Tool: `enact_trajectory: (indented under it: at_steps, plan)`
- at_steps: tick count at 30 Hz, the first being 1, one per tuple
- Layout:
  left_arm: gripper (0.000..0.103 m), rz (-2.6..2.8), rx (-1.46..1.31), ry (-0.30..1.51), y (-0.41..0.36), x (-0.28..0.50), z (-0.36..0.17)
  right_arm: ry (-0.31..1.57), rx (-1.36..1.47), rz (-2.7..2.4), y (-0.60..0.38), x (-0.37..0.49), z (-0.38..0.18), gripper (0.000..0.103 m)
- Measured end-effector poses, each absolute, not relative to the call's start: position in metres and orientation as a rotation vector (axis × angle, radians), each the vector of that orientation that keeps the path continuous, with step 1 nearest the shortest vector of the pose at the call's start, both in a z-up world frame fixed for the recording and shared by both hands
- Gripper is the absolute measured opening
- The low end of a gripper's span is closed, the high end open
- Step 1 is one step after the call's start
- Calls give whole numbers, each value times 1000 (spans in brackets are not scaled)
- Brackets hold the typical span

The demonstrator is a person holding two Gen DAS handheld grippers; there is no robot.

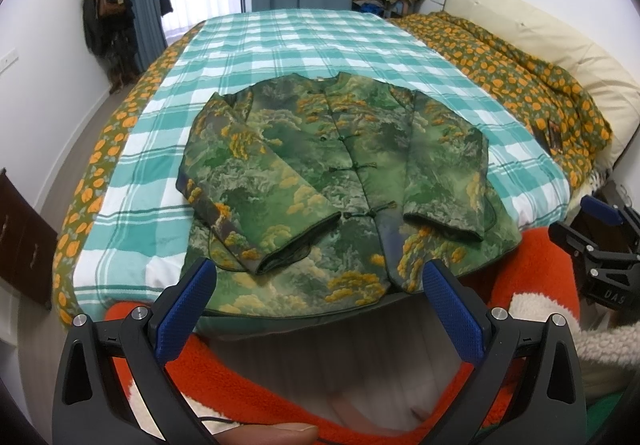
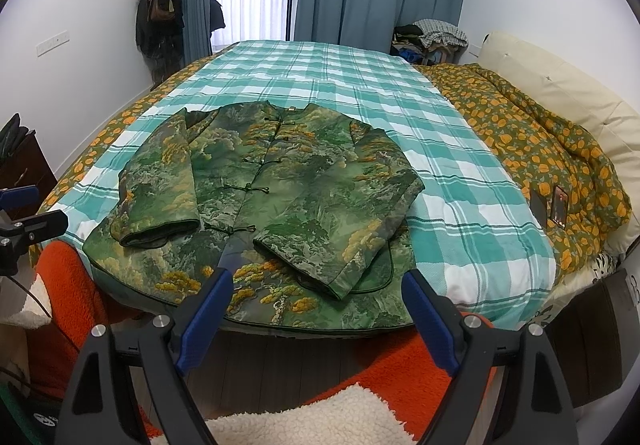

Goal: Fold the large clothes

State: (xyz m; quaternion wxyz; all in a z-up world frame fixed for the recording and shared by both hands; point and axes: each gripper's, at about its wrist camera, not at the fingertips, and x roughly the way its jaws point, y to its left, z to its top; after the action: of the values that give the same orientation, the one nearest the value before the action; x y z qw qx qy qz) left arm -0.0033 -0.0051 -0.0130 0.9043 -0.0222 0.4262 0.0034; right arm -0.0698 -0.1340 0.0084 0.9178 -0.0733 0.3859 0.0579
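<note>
Jacket (image 1: 344,181) lies flat, both sleeves folded inward

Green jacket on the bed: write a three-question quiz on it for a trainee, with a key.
1. True or false: both sleeves of the green jacket lie folded across its front.
2. The jacket rests on: A) the orange-flowered quilt B) the teal checked blanket C) the floor.
3. Fill in: the left gripper and right gripper both have their jaws ____.

Key: 1 true; 2 B; 3 open, holding nothing.
</note>
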Motion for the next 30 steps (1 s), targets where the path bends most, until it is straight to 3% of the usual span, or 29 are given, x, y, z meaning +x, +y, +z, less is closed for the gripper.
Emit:
enact_trajectory:
  at_steps: [30]
  plan:
    - [103, 4, -57, 910, -7, -2, -21, 812, -151, 130, -133, -69, 3, 88]
